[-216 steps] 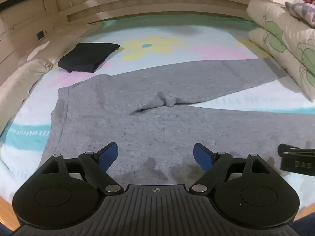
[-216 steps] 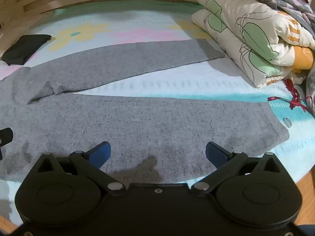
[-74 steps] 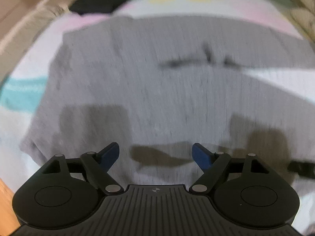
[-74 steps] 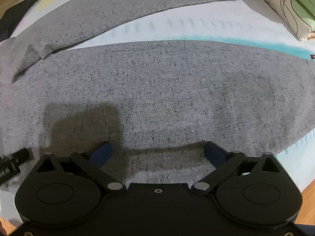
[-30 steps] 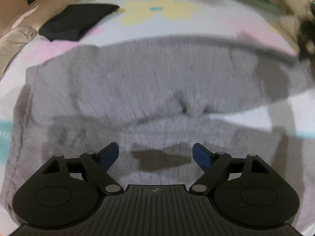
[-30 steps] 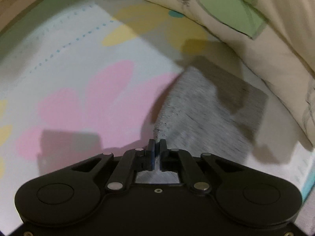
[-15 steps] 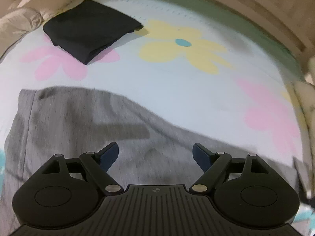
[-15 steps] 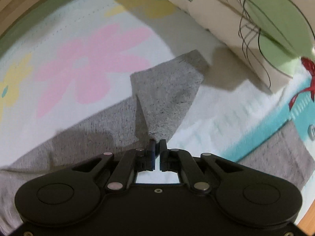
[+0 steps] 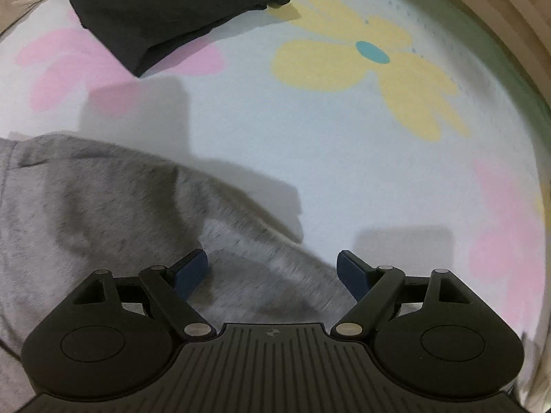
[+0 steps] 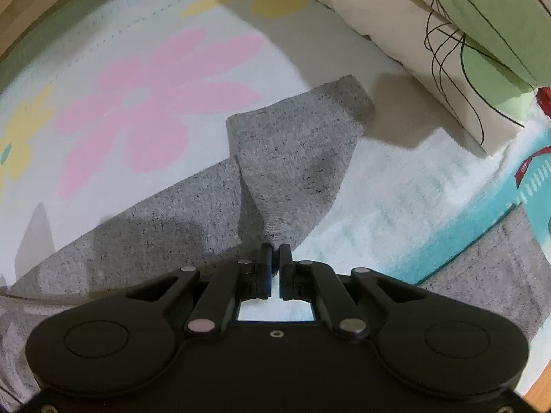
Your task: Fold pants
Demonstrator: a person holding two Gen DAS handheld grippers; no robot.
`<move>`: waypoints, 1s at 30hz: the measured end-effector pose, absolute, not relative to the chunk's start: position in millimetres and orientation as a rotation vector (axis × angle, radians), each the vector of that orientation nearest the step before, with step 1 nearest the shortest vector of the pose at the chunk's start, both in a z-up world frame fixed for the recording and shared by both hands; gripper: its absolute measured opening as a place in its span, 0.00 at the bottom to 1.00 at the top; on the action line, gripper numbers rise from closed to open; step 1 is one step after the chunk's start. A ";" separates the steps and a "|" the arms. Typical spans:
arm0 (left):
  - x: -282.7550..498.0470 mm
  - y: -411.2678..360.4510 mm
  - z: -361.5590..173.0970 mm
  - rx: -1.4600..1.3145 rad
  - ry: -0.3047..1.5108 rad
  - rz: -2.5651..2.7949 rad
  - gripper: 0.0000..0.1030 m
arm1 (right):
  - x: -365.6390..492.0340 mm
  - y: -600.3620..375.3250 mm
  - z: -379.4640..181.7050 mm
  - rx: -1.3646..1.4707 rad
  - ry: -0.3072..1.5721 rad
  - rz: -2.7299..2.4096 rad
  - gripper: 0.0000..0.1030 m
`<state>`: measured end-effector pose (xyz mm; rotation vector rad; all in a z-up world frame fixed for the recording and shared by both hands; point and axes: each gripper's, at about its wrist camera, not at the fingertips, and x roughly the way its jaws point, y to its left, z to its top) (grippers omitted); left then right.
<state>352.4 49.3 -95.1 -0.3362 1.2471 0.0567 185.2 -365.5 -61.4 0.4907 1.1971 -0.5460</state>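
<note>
Grey pants [image 10: 292, 158] pinched at one leg end

The right gripper [image 10: 274, 253] is clamped on the cuff; the left gripper [image 9: 273, 268] hovers spread apart above the pants on the bed [image 9: 344, 158].

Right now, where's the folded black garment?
In the left wrist view, the folded black garment lies top left on the flowered sheet, beyond the grey pants.

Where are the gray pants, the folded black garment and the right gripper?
gray pants [image 10: 292, 158], right wrist view, lifted leg end.
folded black garment [image 9: 165, 10], left wrist view, top face.
right gripper [image 10: 274, 258], right wrist view, between fingertips.
</note>
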 end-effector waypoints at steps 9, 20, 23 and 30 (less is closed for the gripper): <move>329.7 43.8 -72.7 -0.349 1.235 0.026 0.03 | 182.4 -364.9 -60.5 0.477 1.193 -0.528 0.05; 122.2 44.8 49.1 -0.204 0.908 -0.083 0.04 | 67.2 -374.2 22.4 0.565 1.002 -0.495 0.06; 80.7 50.8 22.4 -0.230 0.966 -0.095 0.04 | 30.5 -369.5 16.9 0.533 1.018 -0.512 0.06; 44.2 62.5 -62.0 -0.193 1.173 -0.055 0.04 | -15.8 -374.1 -54.8 0.520 1.227 -0.535 0.06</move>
